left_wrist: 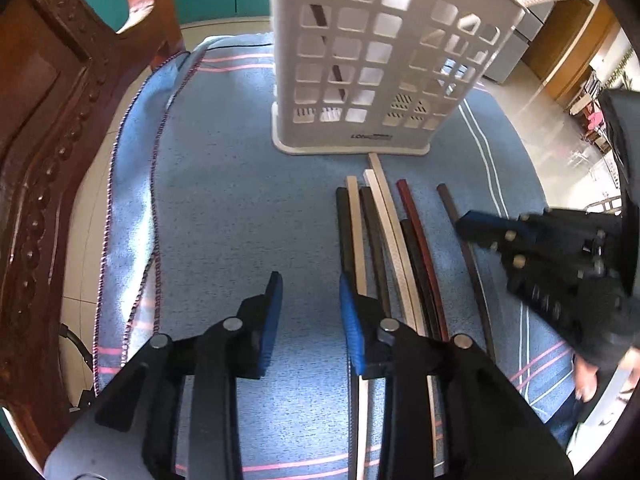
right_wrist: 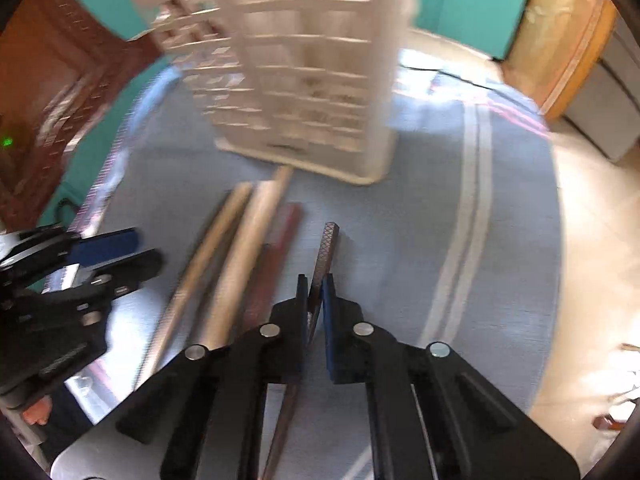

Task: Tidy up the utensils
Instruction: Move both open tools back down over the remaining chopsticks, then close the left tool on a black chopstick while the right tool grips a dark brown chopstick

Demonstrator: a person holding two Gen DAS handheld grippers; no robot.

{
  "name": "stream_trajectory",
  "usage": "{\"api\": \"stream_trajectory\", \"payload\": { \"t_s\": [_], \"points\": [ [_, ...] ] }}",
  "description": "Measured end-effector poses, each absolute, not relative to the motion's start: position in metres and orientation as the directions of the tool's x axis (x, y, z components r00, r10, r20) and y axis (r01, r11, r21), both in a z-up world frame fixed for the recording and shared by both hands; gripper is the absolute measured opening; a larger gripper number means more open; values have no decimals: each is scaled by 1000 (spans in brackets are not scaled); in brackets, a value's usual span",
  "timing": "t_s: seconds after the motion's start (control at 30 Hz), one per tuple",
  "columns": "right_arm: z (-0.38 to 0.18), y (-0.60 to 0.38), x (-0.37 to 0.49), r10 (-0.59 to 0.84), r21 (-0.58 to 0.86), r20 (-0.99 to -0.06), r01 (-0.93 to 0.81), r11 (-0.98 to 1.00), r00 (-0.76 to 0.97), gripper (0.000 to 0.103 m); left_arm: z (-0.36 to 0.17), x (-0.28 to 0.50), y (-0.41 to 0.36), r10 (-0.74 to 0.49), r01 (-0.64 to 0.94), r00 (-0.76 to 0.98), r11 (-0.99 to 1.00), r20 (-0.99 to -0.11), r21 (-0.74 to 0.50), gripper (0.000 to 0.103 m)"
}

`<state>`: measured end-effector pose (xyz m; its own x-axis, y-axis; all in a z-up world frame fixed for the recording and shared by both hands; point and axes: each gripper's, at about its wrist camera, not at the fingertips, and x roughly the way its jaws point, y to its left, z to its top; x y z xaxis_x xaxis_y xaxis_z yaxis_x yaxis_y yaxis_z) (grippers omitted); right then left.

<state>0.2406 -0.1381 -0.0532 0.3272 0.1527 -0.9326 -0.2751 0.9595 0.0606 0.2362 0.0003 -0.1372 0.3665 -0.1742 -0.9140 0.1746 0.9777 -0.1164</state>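
Right gripper (right_wrist: 316,292) clamped on brown chopstick (right_wrist: 326,252); left gripper (left_wrist: 308,312) parted, empty. Remaining chopsticks (left_wrist: 384,248) on blue cloth (left_wrist: 224,208) before white holder (left_wrist: 360,60). Carved wooden chair (left_wrist: 48,128), teal wall. Right view blurred.

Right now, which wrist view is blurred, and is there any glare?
Right wrist view: motion blur smears the white plastic lattice utensil holder and the loose chopsticks; only the dark brown chopstick clamped in the right gripper stays sharp. Left wrist view: sharp, with fisheye bending at the edges and glare on the pale floor at right.
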Motion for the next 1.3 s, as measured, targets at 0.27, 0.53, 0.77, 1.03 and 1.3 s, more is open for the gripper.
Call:
{"api": "stream_trajectory", "payload": {
  "t_s": [0.27,0.53,0.77,1.03,1.3],
  "points": [
    [-43,-154,244,138,59,-929,-232,971,342,17,-145,233,-23,-168,221,358,971,-919,-91,31],
    [-43,-145,237,132,49,-929,-237,970,347,28,-146,234,-18,-169,194,352,975,-921,-105,24],
    [-50,-160,240,121,42,-931,-227,973,345,31,-146,239,-3,-150,159,351,982,-924,-99,35],
    [-61,-165,252,112,34,-933,-227,973,341,33,-145,239,5,-126,144,356,986,-926,-79,38],
    [-71,-157,253,102,21,-936,-234,972,338,33,-137,236,6,-198,171,360,975,-912,-144,10]
  ]
}}
